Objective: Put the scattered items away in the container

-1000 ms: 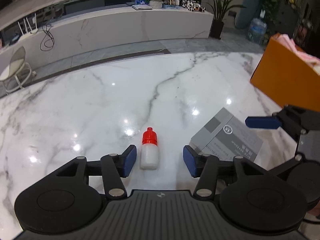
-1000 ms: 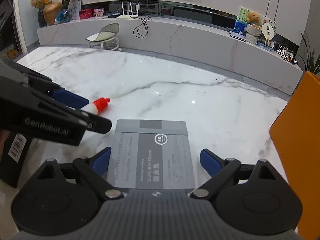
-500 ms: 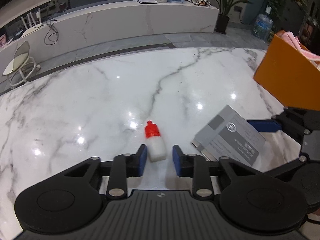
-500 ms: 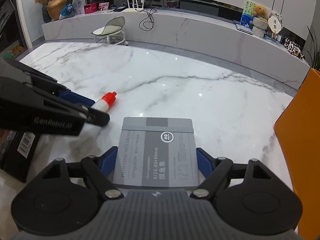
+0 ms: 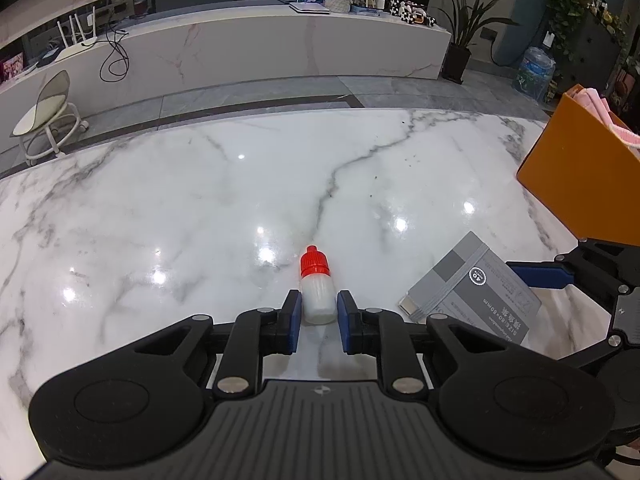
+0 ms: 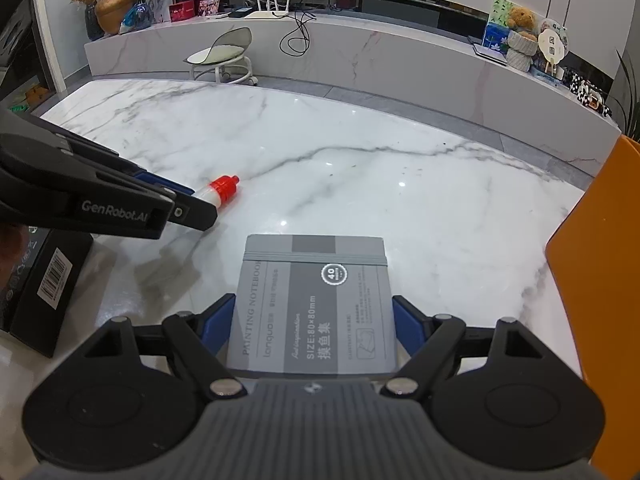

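Left wrist view. Item: small white bottle [image 5: 318, 300] with red cap, lying on the marble desk [image 5: 200, 208], cap pointing away. Left tongs [image 5: 318, 316]: narrowed onto the bottle's body, one blue pad at each side, touching or very nearly so. Whether it is lifted off the desk cannot be told. Container: orange box [image 5: 580, 184], far right, well apart, pink cloth showing at its rim. Handling note: the body is round and smooth, so hold it at its middle, not on the cap, and check that the pinch is firm before raising; carry it level toward the box.

Right wrist view. Item: grey notebook [image 6: 316, 304], flat on the desk, its near edge between the pads. Right tongs [image 6: 314, 328]: spread wide, pads at both side edges of the notebook; whether they press it cannot be told. Orange box wall just to the right. A black carton [image 6: 40, 292] lies at the left. Handling note: a thin flat cover gives little to bite on, so squeeze evenly on both edges, keep it level, and clear the left tongs on the way across.
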A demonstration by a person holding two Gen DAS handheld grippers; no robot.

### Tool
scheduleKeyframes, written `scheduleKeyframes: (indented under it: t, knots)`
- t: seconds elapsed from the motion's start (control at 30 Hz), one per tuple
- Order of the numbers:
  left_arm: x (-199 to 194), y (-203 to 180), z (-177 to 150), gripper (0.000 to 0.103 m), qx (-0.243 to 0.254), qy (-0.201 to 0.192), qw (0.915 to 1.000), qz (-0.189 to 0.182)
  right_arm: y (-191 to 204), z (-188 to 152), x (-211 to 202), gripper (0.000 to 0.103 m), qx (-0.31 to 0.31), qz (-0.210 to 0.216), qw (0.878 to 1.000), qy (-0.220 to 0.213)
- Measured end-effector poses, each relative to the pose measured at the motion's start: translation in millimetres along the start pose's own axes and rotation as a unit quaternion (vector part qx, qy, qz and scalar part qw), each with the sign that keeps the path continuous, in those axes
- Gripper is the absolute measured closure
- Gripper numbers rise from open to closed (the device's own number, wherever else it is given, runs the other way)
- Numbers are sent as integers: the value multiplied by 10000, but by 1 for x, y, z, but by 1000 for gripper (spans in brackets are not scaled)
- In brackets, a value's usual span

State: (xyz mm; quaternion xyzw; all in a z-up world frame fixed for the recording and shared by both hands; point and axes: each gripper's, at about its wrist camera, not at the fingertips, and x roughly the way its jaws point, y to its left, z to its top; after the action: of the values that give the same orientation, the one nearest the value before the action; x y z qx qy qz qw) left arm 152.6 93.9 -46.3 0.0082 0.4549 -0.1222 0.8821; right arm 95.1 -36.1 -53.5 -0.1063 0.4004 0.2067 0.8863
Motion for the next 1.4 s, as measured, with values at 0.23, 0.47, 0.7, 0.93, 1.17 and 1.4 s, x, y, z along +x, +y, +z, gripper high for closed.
scheduleKeyframes:
  t: [0.23,0.47,0.7,0.93,1.17,1.4]
  knots:
    - [-11,-5,2,82,16,-65,10000,19,0,3,-7,21,42,24,10000,-38]
    - [-29,-12,5,82,88,-170,9998,105,-2,14,-31,21,70,32,9995,-322]
    - [-47,-22,10,82,153,-326,9992,197,-16,28,-62,21,196,-29,9970,-746]
    - [-65,-44,21,82,254,-527,9981,211,-40,44,-98,21,415,-146,9915,-1222]
    - [-91,-82,37,82,447,-940,9945,100,-78,53,-143,21,753,-387,9818,-1702]
    - [-126,-119,49,82,657,-1459,9871,-7,-120,64,-208,21,1098,-698,9620,-2400]
